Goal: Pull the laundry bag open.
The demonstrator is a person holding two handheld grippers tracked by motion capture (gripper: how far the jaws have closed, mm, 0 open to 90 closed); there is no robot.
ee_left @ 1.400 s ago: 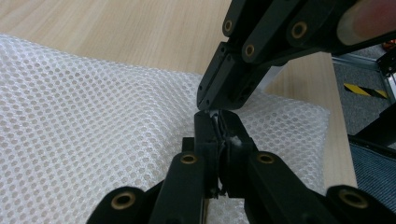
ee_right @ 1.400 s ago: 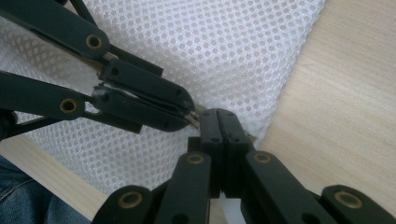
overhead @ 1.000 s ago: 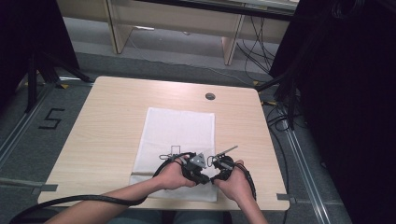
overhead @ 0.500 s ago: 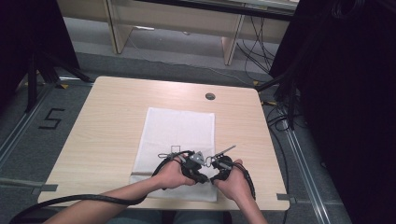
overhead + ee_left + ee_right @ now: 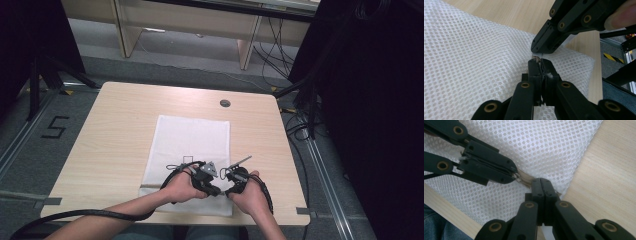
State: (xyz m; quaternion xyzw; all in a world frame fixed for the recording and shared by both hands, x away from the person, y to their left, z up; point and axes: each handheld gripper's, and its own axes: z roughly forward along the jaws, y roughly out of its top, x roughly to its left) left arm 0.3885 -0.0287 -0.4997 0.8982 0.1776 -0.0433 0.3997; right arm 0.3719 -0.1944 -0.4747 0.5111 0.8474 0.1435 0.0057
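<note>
High view: a pale wooden table [image 5: 120, 135] stands on a grey floor, with a wooden desk [image 5: 190, 25] behind it and dark curtains at both sides. On it lies a white mesh bag [image 5: 192, 145], its long axis running from the person's edge toward the far edge. At its near end the left gripper [image 5: 216, 190] and right gripper [image 5: 227, 191] meet tip to tip, each clamped tight on the bag's zipper [image 5: 525, 180] seam.
</note>
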